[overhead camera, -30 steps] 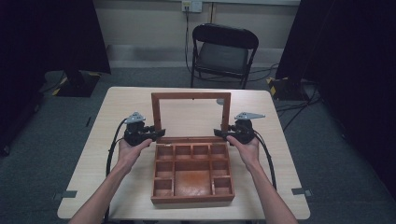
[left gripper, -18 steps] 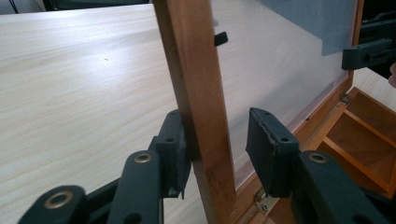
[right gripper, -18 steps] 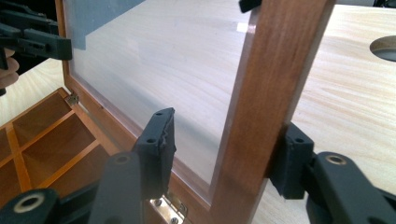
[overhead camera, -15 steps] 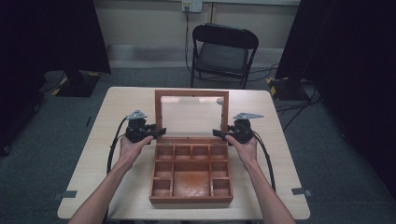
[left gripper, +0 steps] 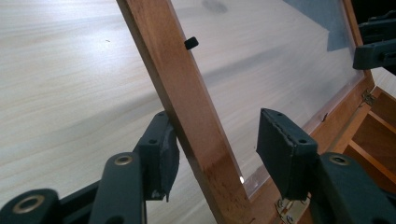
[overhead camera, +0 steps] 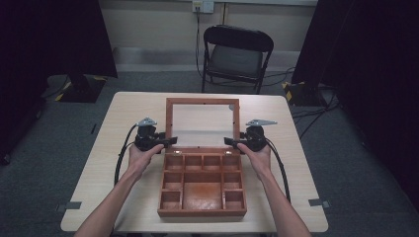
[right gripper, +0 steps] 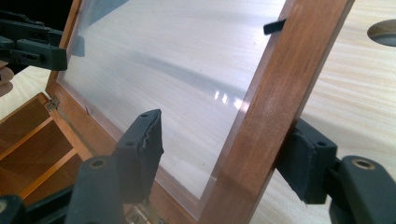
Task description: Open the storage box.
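From the high view, a wooden box (overhead camera: 202, 185) with many small compartments sits near the front middle of a pale table (overhead camera: 118, 113), and its lid (overhead camera: 202, 122), a wooden frame around a clear pane, stands open and leans back toward the far side. The left gripper (overhead camera: 160, 141) sits at the lid's left edge near the hinge and the right gripper (overhead camera: 233, 142) at its right edge, each held in one of the person's hands, with cables trailing back along the forearms. A black chair (overhead camera: 236, 54) stands on the grey floor beyond the table. In the left gripper view, the lid's wooden side rail (left gripper: 196, 121) runs up between the two black jaws; the left-hand pad touches or nearly touches the rail's outer face, while the other pad stands well off the pane, so the claw is wide and not clamped. The box's compartments show at the right edge. In the right gripper view, the lid's other side rail (right gripper: 275, 107) passes between the jaws in the same way: the outer pad sits against the wood, the inner pad is clear of the pane, so this claw is wide too. A small brass hinge (right gripper: 53, 103) shows where the lid meets the box.
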Demonstrator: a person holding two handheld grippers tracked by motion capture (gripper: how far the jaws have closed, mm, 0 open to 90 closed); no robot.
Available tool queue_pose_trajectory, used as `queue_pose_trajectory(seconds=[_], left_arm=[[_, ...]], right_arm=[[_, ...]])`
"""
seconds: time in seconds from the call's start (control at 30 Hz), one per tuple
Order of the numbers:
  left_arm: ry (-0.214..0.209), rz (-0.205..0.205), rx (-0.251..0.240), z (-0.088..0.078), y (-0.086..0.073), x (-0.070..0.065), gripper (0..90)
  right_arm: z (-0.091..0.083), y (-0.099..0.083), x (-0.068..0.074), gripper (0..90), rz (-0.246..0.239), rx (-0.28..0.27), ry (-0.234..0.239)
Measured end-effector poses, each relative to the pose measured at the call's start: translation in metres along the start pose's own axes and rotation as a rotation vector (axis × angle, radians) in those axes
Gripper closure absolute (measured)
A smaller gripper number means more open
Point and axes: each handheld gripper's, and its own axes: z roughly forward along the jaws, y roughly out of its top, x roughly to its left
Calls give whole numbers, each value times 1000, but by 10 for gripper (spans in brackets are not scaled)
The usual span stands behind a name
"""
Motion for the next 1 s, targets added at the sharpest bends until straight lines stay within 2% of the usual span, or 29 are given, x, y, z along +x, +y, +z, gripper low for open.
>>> queue_pose_trajectory(seconds=[0.17, 0.43, 0.47, 0.6, 0.7, 0.87, 1.0], left_arm=[[-15, -26, 2, 4, -2, 3, 452], [-9, -22, 17, 7, -4, 3, 415], [-10, -14, 32, 7, -4, 4, 404], [5, -34, 45, 10, -8, 6, 351], [-19, -76, 34, 11, -13, 11, 350], [-12, -61, 31, 11, -12, 10, 350], [-16, -66, 34, 11, -13, 11, 350]], right_arm=[[5, -3, -2, 320, 10, 11, -4], [7, -4, -2, 300, 23, 20, -10], [7, -4, -3, 296, 23, 23, -11], [8, -6, -8, 281, 29, 38, -31], [8, -8, -11, 272, 44, 51, -33], [12, -9, -8, 238, 42, 49, -43], [12, -9, -8, 236, 45, 48, -44]])
